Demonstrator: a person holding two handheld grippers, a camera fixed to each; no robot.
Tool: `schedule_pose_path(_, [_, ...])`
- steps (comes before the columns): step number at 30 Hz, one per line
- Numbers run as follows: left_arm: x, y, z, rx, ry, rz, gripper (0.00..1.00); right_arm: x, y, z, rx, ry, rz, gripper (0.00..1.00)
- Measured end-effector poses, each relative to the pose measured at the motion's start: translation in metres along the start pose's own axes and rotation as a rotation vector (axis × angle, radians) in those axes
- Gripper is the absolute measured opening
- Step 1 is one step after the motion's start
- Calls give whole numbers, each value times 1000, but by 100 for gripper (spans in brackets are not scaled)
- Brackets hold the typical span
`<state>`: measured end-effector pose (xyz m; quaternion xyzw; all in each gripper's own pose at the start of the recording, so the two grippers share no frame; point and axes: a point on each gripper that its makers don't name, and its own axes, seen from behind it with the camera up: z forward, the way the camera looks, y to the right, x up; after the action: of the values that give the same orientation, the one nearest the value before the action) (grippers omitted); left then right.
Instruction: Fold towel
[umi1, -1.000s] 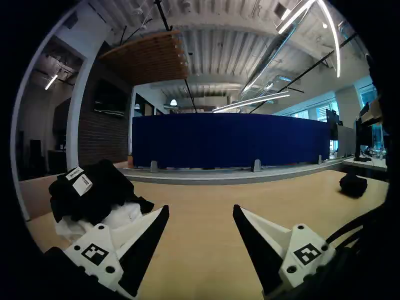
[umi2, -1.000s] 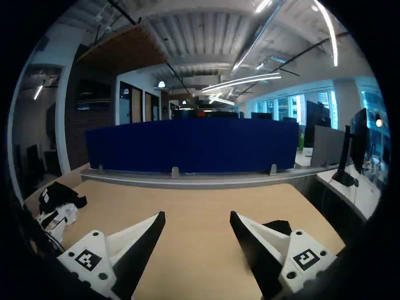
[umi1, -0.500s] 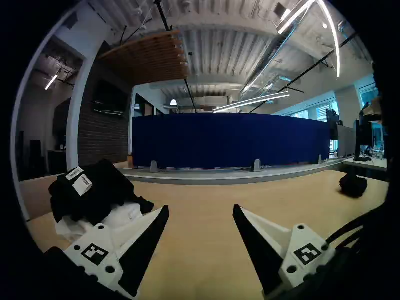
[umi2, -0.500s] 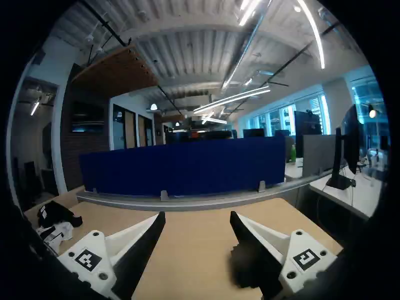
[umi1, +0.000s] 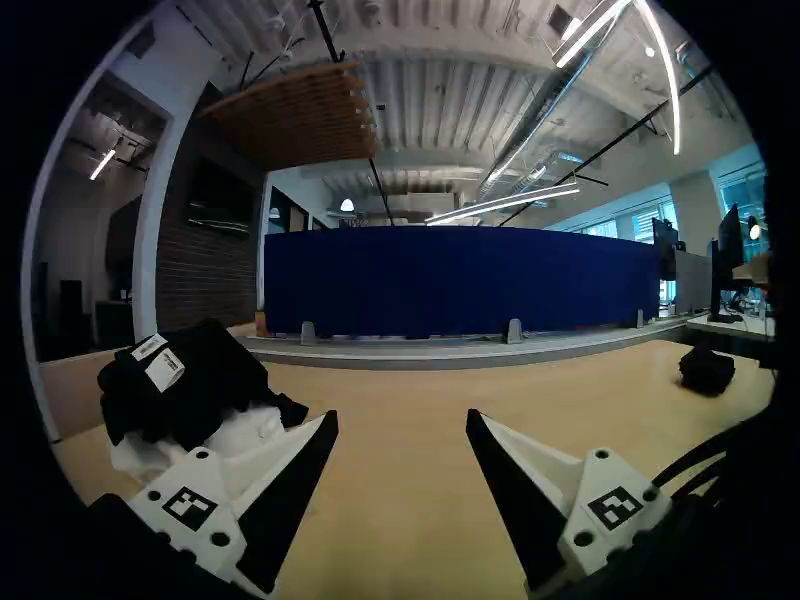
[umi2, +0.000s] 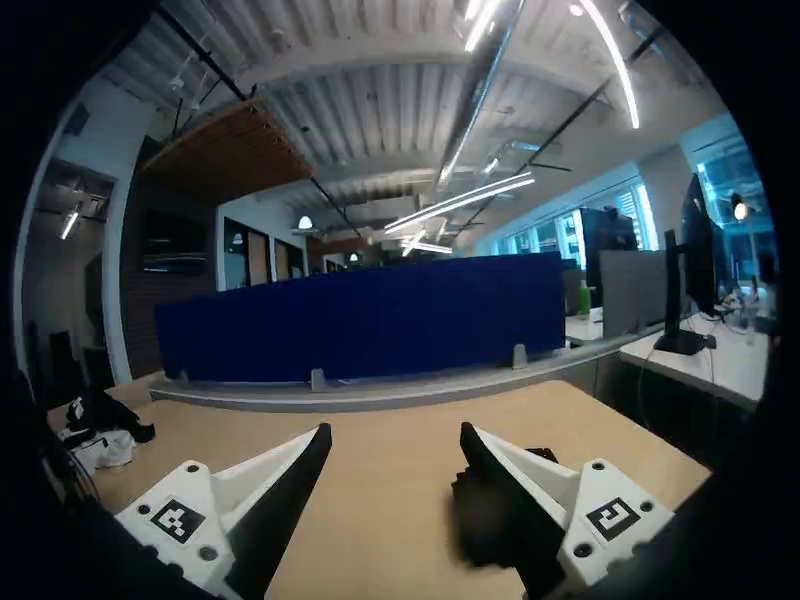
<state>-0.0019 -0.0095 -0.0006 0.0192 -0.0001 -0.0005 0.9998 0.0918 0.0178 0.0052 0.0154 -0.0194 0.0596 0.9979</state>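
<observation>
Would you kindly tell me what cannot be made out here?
Right gripper view: the dark bundle is blurred and partly behind a finger of the right gripper; its shape is unclear.
Left gripper view: the white cloth lies mostly under the black cloth and behind a finger of the left gripper; its extent is hidden.

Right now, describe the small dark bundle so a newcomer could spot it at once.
In the left gripper view, start at the long blue partition along the far edge of the wooden table. Follow the tabletop to the right, where a small black bundle sits alone. Unlike the bigger pile on the left, it is all black, with no white cloth or tags.
</observation>
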Motion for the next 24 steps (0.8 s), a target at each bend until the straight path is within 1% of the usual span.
schedule_pose_path(6, [0,0,0,0,0,0,95,-38,3,6,13,12,15,100])
schedule_pose_path(11, [0,0,0,0,0,0,95,-61,4,9,13,10,15,100])
schedule_pose_path(14, [0,0,0,0,0,0,95,-70,6,11,1,6,13,100])
schedule_pose_path(20, [0,0,0,0,0,0,95,-83,14,12,-50,9,5,100])
schedule_pose_path(24, [0,0,0,0,0,0,95,-87,7,8,-40,14,-8,100])
